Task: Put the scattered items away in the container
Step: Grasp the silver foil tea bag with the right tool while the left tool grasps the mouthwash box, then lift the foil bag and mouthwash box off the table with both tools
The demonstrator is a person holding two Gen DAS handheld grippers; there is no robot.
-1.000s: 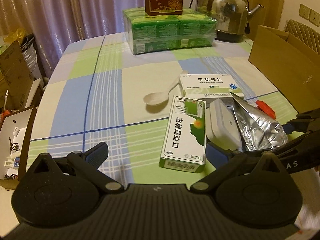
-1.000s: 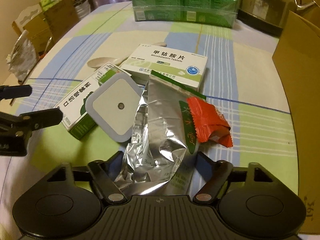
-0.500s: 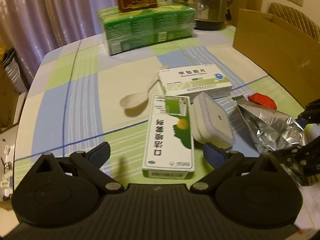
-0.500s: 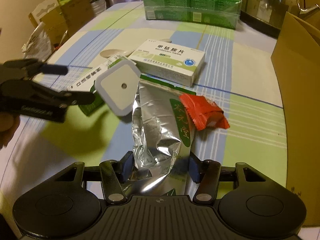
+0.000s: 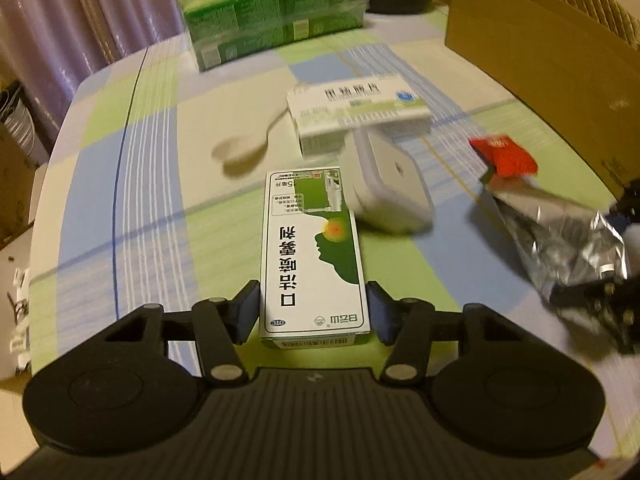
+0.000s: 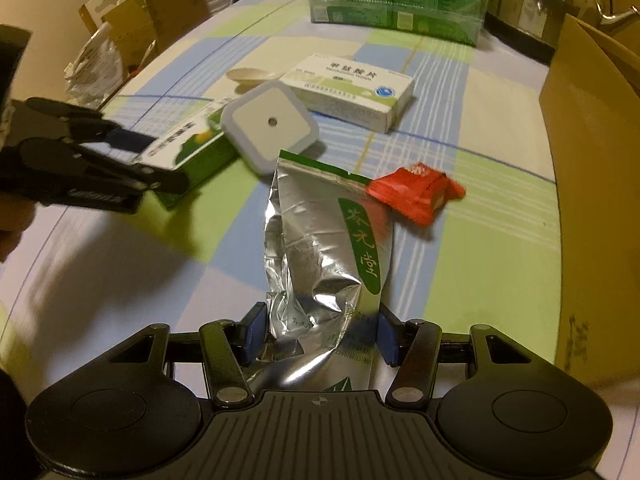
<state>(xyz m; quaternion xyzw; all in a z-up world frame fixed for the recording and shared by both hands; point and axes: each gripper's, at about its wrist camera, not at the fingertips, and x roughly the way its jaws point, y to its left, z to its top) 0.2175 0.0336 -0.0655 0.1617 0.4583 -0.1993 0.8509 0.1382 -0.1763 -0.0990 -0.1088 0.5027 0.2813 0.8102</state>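
My left gripper [image 5: 314, 308] is shut on the near end of a green and white medicine box [image 5: 312, 240], pads pressed to both long sides. My right gripper [image 6: 320, 334] is shut on the bottom of a crumpled silver foil bag [image 6: 320, 248]. A red packet [image 6: 416, 192] rests at the bag's top corner. A white square device [image 6: 270, 124] leans on the green box. Behind lie a white tablet box [image 6: 352, 88] and a pale spoon [image 6: 248, 76]. The cardboard container [image 6: 592, 160] stands to the right.
A shrink-wrapped pack of green boxes [image 5: 276, 16] and a steel kettle [image 6: 548, 0] stand at the table's far end. Cardboard and bags [image 6: 120, 40] sit beyond the left edge. Bare checked tablecloth [image 5: 132, 184] lies to the left.
My left gripper has moved forward and right over the green and white box and shut on it. The right gripper's fingers have narrowed onto the foil bag, which has shifted slightly.
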